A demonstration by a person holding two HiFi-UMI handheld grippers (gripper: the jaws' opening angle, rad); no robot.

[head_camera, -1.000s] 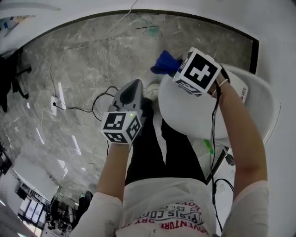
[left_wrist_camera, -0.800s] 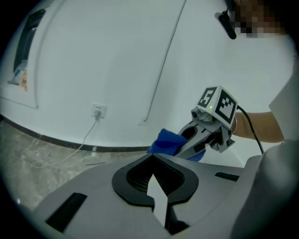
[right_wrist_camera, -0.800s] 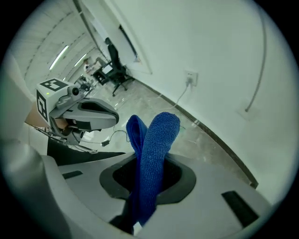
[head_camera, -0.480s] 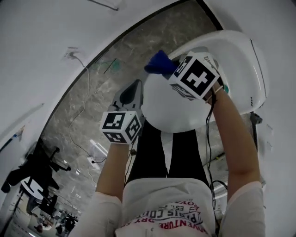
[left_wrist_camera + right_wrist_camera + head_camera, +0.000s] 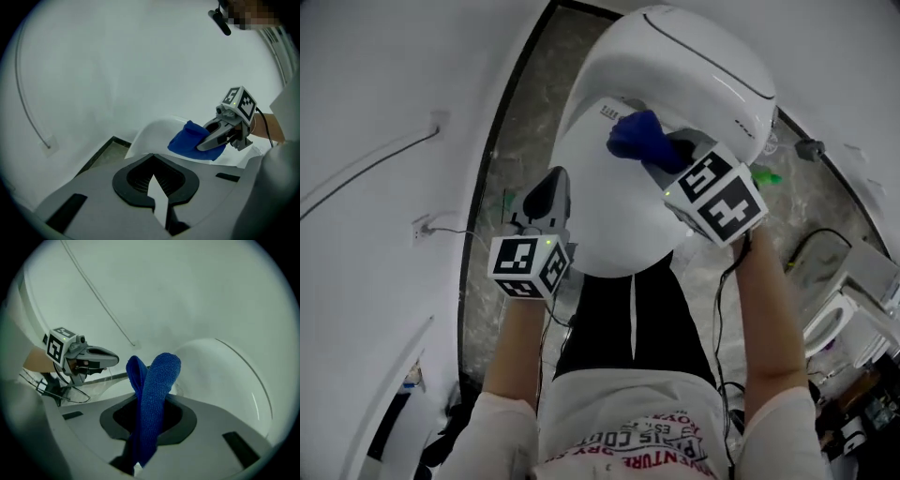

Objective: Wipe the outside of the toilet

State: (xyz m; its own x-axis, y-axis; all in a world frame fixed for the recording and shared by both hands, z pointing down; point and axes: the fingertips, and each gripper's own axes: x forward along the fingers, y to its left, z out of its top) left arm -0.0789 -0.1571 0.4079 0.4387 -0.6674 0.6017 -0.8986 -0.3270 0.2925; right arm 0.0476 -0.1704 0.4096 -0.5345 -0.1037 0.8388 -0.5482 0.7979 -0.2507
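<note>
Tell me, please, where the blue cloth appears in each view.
Head view: blue cloth at upper centre, over the white toilet, ahead of the right gripper.
Left gripper view: right of centre, in that gripper's tongs.
Right gripper view: centre, rising between the tongs.
Shared landmark: the toilet.

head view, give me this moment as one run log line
right gripper shut on blue cloth | cloth at rear of toilet lid | left gripper shut, empty, beside toilet
</note>
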